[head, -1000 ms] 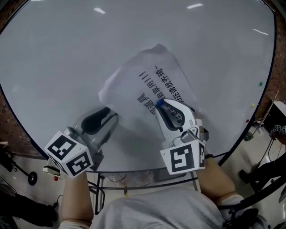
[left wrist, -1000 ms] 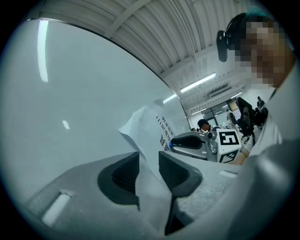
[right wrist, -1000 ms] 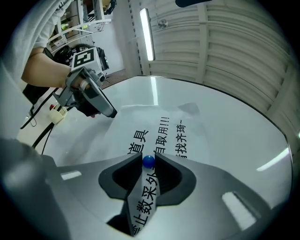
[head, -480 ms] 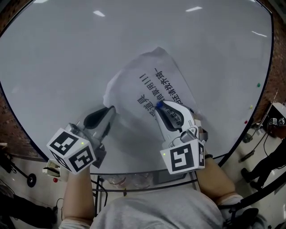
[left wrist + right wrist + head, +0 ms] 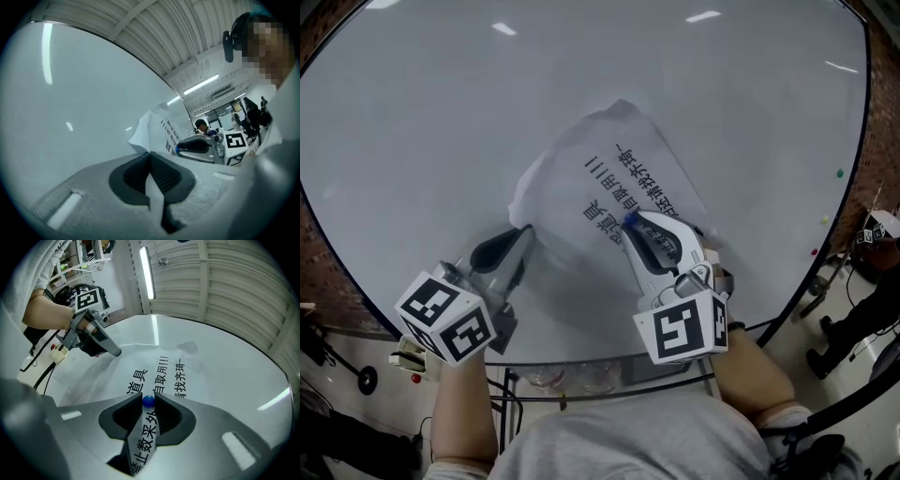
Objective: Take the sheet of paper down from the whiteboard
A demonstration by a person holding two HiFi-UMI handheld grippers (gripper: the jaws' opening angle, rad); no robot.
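The white sheet of paper [image 5: 567, 192] with black print lies against the whiteboard [image 5: 431, 103], its left side lifted and creased. My left gripper [image 5: 528, 231] is shut on the sheet's lower-left edge; in the left gripper view the paper [image 5: 154, 126] runs up out of the closed left gripper [image 5: 150, 153]. My right gripper [image 5: 628, 221] is at the middle of the sheet, its fingertips against both sides of a small blue magnet [image 5: 629, 219]. In the right gripper view that blue magnet [image 5: 148, 401] sits pinched at the tips, with the printed paper [image 5: 161, 369] beyond.
Small green [image 5: 839, 172], yellow [image 5: 823, 220] and red [image 5: 814, 252] magnets dot the board's right edge. The board's dark frame [image 5: 825, 253] curves round below both hands. A person [image 5: 202, 125] stands in the background of the left gripper view.
The left gripper, open a second ago beside the sheet, has slid right to the paper's left edge and closed on it. The right gripper has stayed on the blue magnet.
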